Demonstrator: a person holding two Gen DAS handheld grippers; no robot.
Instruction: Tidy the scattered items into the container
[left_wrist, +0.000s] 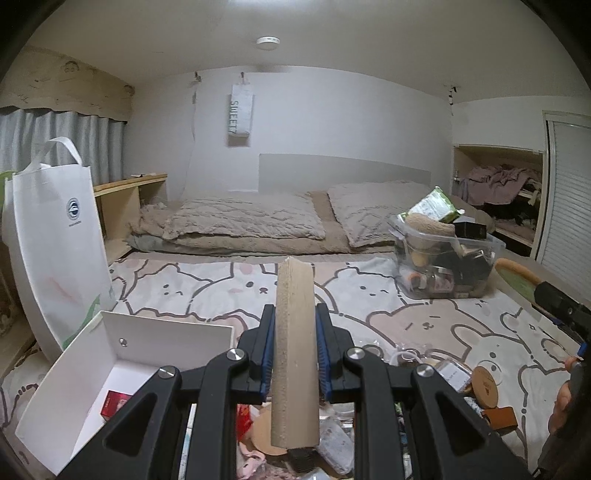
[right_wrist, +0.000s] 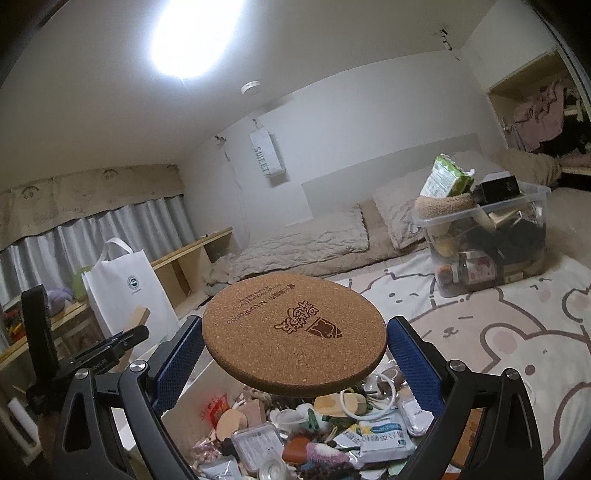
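Observation:
My left gripper (left_wrist: 295, 350) is shut on a tan wooden block (left_wrist: 295, 354), held upright above the clutter. A white open box (left_wrist: 110, 354) stands just to its left with a red packet (left_wrist: 116, 402) inside. My right gripper (right_wrist: 295, 354) is shut on a round cork coaster (right_wrist: 295, 332) with a printed logo, held flat by its edges above a pile of scattered small items (right_wrist: 314, 435). The left gripper with its block also shows at the left of the right wrist view (right_wrist: 125, 332).
A clear plastic bin (left_wrist: 443, 258) full of things stands on the bear-print sheet (left_wrist: 424, 317) at the back right; it also shows in the right wrist view (right_wrist: 487, 240). A white tote bag (left_wrist: 55, 236) stands at the left. Pillows (left_wrist: 243, 218) lie against the far wall.

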